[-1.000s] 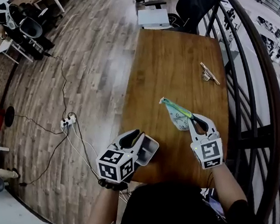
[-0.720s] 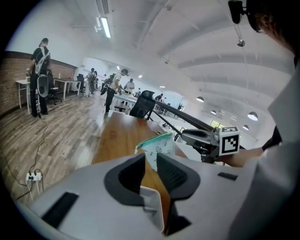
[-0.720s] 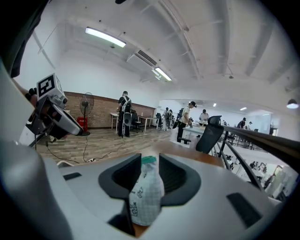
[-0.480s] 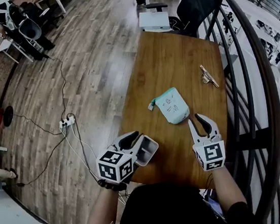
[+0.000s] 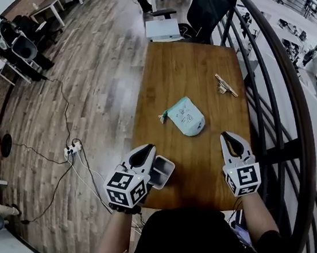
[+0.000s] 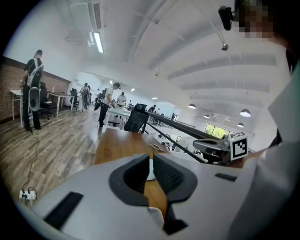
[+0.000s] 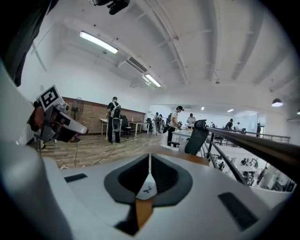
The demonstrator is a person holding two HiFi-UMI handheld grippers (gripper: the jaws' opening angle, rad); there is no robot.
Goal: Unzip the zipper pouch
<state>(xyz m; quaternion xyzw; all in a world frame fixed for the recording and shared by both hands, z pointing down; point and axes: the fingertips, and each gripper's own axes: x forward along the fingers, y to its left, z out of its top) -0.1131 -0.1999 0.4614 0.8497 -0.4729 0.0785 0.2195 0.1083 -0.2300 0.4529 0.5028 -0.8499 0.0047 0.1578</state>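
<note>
The mint-and-white zipper pouch [image 5: 185, 117] lies flat in the middle of the wooden table [image 5: 196, 60], and neither gripper touches it. My left gripper [image 5: 144, 150] hovers off the table's near left corner. Its jaws are closing and stand almost together in the left gripper view [image 6: 151, 158], with nothing between them. My right gripper [image 5: 229, 136] sits over the near right part of the table, short of the pouch. Its jaws are also closing, empty, with the tips meeting in the right gripper view [image 7: 150, 161]. A sliver of the pouch [image 7: 148, 189] shows beyond them.
A metal binder clip [image 5: 224, 84] lies on the table's far right side. A dark railing [image 5: 268, 79] runs along the right edge. An office chair [image 5: 206, 4] and a white box [image 5: 162, 29] stand beyond the far end. Cables and a power strip [image 5: 70, 149] lie on the floor at left.
A second ago my right gripper held the pouch up off the table. The pouch now lies flat on the table and the right gripper has drawn back towards me. The left gripper has barely moved.
</note>
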